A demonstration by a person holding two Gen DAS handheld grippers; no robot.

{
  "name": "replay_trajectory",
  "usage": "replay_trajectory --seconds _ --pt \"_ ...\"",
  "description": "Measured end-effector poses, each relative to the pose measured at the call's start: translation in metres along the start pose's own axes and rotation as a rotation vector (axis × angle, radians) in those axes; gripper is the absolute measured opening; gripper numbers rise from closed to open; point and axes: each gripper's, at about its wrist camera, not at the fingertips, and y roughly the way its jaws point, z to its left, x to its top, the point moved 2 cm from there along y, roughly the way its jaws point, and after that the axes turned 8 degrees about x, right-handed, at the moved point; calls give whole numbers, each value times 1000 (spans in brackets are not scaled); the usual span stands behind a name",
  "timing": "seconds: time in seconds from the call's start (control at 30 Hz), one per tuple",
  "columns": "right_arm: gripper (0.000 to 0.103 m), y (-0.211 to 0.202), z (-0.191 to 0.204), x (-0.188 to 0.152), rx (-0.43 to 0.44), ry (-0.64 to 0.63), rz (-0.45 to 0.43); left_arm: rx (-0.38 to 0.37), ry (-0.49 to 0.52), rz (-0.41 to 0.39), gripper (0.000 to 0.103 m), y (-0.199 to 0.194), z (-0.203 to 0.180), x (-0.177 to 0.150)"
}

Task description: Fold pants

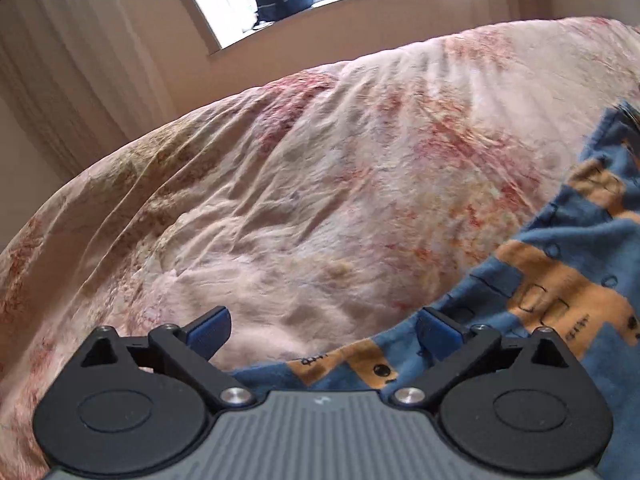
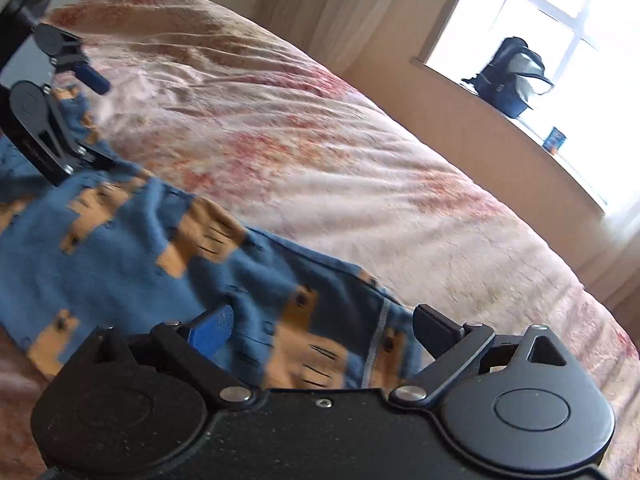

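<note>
Blue pants with an orange pattern lie on a bed with a pink floral cover. In the left wrist view the pants lie at the lower right. My left gripper is open, with the pants' edge below and to the right of it. It also shows in the right wrist view at the far left, open over the pants' far end. My right gripper is open just above the pants' near end, with the fabric between its fingers.
A dark backpack and a small blue box stand on the windowsill beyond the bed. Beige curtains hang beside the window. The bed cover spreads wide to the left of the pants.
</note>
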Motion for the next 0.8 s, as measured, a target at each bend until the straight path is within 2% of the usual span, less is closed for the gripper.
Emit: replay_trajectory --seconds 0.07,0.1,0.13,0.2,0.27,0.3,0.37,0.43,0.53,0.57,0.63,0.7,0.8 --pt "97 0 -28 -11 -90 73 6 98 -48 14 94 -3 10 7" --pt "97 -4 -42 -14 -112 130 11 106 -63 4 94 -9 15 11" --pt "97 -11 -55 -17 -103 202 8 83 -80 -16 94 -19 17 14" --pt "97 -30 -71 -18 -21 317 -22 -4 -118 -73 103 -44 13 22" --pt "102 -48 -75 -18 69 381 -43 -93 -129 -131 103 -65 -3 30" --pt "102 -56 -74 -18 114 387 -49 -140 -112 -151 103 -72 -19 37" --pt "102 -65 -69 -22 139 352 -32 -184 -82 -165 103 -75 -51 43" --pt "102 -64 -65 -32 114 297 -2 -172 -49 -137 103 -65 -78 45" --pt "102 -44 -67 -54 60 238 87 -98 13 -64 103 -36 -114 35" --pt "102 -33 -69 -63 11 188 131 -96 13 -77 103 -34 -116 29" --pt "102 -33 -76 -72 -32 152 112 -85 3 -101 103 -41 -110 22" --pt "102 -40 -84 -71 -120 172 100 -95 9 -116 103 -53 -99 17" --pt "102 -61 -90 -62 -47 240 10 -127 -59 -129 103 -72 -77 12"
